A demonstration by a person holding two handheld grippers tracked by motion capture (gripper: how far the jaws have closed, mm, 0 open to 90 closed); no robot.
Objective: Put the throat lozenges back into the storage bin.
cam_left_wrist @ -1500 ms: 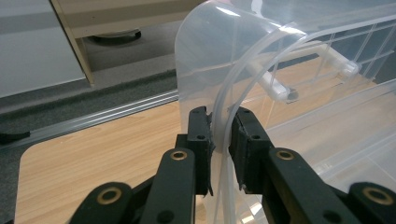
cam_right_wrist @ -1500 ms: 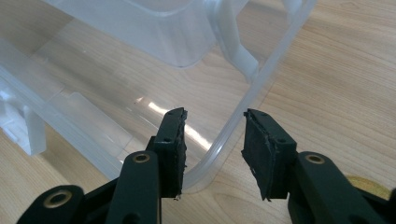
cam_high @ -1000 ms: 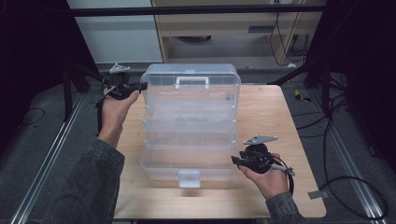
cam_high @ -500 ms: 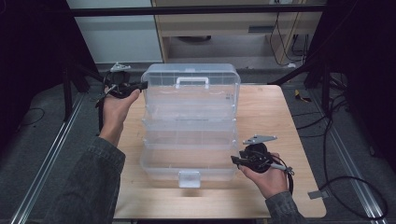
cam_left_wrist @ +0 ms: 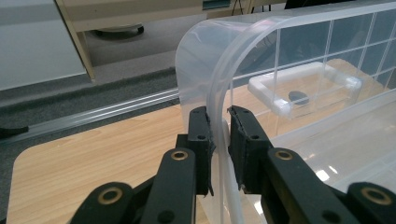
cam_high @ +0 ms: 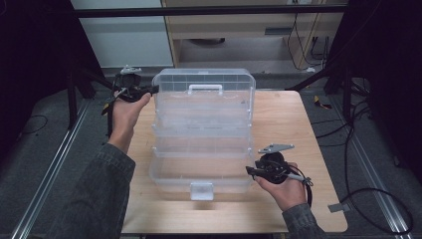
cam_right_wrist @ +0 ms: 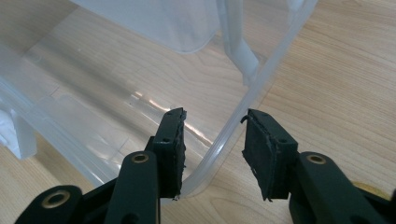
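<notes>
Box: a clear plastic tiered organizer box (cam_high: 201, 134) stands opened out in steps across the middle of the wooden table (cam_high: 298, 124), its lid (cam_high: 204, 82) raised at the far end
Lid: arched and see-through, with a white carry handle (cam_high: 205, 88) on it; in the left gripper view the same handle (cam_left_wrist: 303, 88) shows through the ribbed plastic
Front tray: the lowest tier (cam_high: 199, 179) lies nearest the person, with a pale latch (cam_high: 201, 190) at its front edge
Left gripper: the left gripper (cam_high: 149, 90) is at the lid's left edge, near the table's far left corner; in its own view the left gripper (cam_left_wrist: 219, 140) has both pads clamped on the curved rim of the lid (cam_left_wrist: 219, 84), so it is grasping the lid
Right gripper: the right gripper (cam_high: 250, 171) sits at the right end of the front tray; in its own view the right gripper (cam_right_wrist: 212, 149) straddles the tray's rounded corner rim (cam_right_wrist: 224, 140), jaws apart, one pad close against the rim, the other clear of it, so it is released rather than gripping
Hands: the left hand (cam_high: 124, 112) reaches forward along the box's left side, the right hand (cam_high: 281, 186) rests near the table's front right
Floor: cables (cam_high: 368, 149) trail on the grey floor to the right of the table
</notes>
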